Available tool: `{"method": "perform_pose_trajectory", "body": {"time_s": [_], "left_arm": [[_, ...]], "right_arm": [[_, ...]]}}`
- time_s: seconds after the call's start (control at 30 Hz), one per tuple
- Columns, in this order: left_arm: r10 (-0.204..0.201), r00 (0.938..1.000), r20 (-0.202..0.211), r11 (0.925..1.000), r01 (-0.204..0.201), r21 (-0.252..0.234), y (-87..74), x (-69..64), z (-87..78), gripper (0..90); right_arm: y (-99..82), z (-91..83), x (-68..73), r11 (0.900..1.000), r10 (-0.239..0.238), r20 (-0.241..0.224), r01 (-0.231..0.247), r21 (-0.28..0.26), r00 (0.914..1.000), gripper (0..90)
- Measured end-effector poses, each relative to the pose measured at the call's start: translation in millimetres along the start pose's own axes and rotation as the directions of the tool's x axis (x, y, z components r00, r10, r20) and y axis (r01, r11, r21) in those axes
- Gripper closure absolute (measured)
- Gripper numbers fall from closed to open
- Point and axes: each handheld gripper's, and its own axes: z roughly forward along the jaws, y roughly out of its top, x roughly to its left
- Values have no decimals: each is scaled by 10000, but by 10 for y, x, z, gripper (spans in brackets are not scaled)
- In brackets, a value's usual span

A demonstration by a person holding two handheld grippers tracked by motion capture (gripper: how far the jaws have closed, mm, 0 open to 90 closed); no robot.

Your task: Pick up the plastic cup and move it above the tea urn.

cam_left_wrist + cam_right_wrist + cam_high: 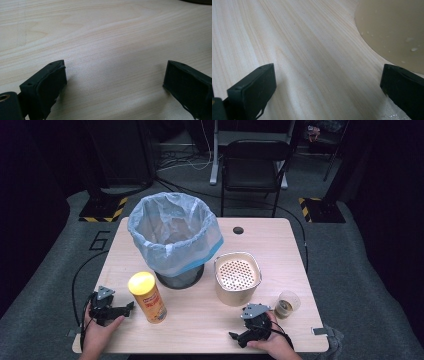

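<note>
Both grippers rest low on the pale wooden table (pixel 200 320), each in a hand. My left gripper (pixel 128 309) lies at the front left, jaws pointing right at a yellow canister (pixel 147 297) that stands upright just beyond them. In the left gripper view the left gripper (pixel 115 80) is open over bare wood. At the front right, my right gripper (pixel 236 338) points left. Its jaws are wide apart in the right gripper view, where the right gripper (pixel 328 82) is open and empty. A cream container (pixel 237 277) with a perforated top stands just behind it, and the container's wall (pixel 392 30) shows close by.
A mesh waste bin lined with a pale blue bag (pixel 173 235) stands at the table's middle back. A small clear cup with brown liquid (pixel 286 304) sits right of the cream container. A black chair (pixel 252 167) and cables lie on the floor beyond the table.
</note>
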Motion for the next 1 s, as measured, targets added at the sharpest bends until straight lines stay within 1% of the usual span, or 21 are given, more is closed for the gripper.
{"method": "perform_pose_trajectory", "body": {"time_s": [0.5, 0.57, 0.6, 0.67, 0.7, 0.77, 0.8, 1.0], "left_arm": [[-10, 10000, 6, 10000, 10, 1, -1, -1, 0, 44], [-90, 10000, 25, 10000, 90, -16, -3, -7, 1, 44], [-4, 10000, 4, 10000, 4, -3, -1, -1, -1, 44], [-22, 10000, 8, 10000, 22, -3, -1, -2, -1, 44], [-13, 10000, 8, 10000, 13, -2, -1, -1, -1, 44], [-12, 10000, 9, 10000, 12, -4, -1, -1, 0, 44], [-6, 10000, 9, 10000, 6, 2, -1, -1, 0, 44], [-11, 10000, 9, 10000, 11, 1, -1, -1, 0, 44]], "right_arm": [[0, 0, 0, 10000, 7, 5, -7, -8, 10000, 0], [0, -1, -1, 10000, 5, 9, -5, -7, 10000, 2], [-1, -2, 0, 10000, 25, 14, -25, -18, 10000, 11], [-1, -5, -2, 10000, 34, -41, -34, -12, 10000, 20], [-4, -9, -2, 9999, -7, 107, 8, -130, 9999, 26], [-6, -10, -1, 9999, -33, 69, 34, -155, 10000, 32], [-7, -11, -1, 9999, -21, -80, 20, -124, 10000, 38], [-10, -23, -17, 9997, -48, 13, 48, -229, 10000, 75]]}}
